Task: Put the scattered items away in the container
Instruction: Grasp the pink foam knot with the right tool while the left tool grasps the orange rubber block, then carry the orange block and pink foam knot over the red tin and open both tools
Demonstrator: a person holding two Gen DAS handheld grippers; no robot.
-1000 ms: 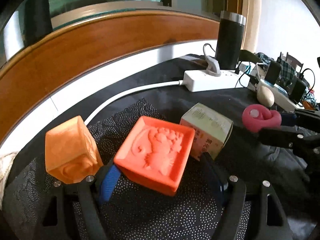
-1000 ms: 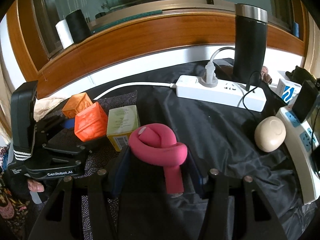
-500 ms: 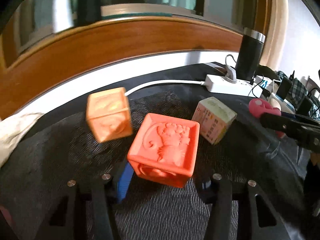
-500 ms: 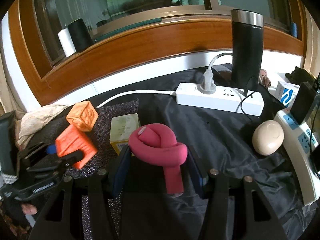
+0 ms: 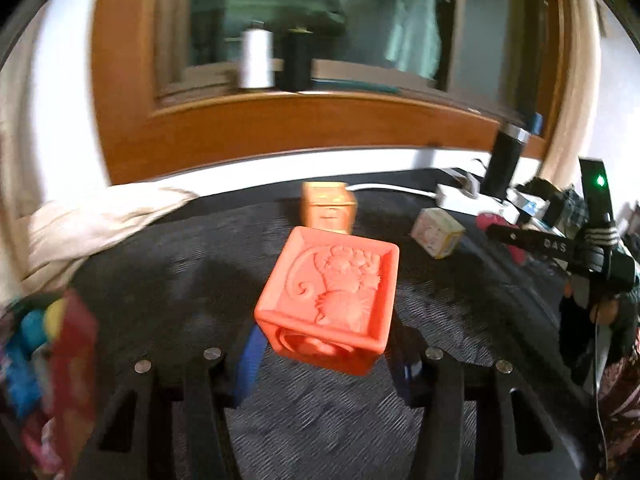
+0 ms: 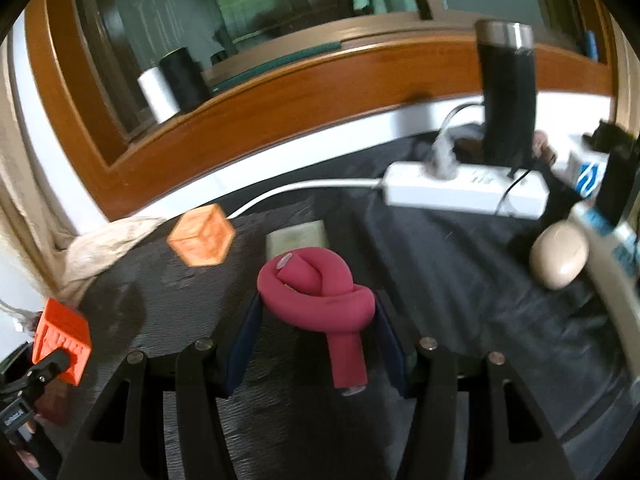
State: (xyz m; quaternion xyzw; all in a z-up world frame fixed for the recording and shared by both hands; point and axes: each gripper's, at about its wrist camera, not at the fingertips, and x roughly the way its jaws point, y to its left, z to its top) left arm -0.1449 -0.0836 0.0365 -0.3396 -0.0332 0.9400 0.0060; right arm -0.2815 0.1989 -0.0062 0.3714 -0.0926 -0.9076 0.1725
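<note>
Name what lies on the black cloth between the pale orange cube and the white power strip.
In the right wrist view, a small pale box sits between the pale orange cube and the white power strip, partly hidden behind the pink knotted toy.

Black cloth [image 6: 460, 300]: pale-orange cube [image 6: 201, 236], small box [image 5: 437, 233], pwr strip [image 6: 466, 194].

Two orange embossed toy cubes were present: a red-orange cube [image 5: 334, 302] and a paler orange cube [image 5: 329, 207]. One small pale carton [image 5: 437, 232] and one knotted pink foam tube [image 6: 318, 294] were counted. Two thread spools stood on the window ledge, one white spool [image 6: 157, 95] and one black spool [image 6: 182, 76]. One black tumbler [image 6: 506, 92], one beige oval case [image 6: 560, 256] and two white power strips, a rear strip [image 6: 466, 194] and a side strip [image 6: 616, 256], completed the count.
</note>
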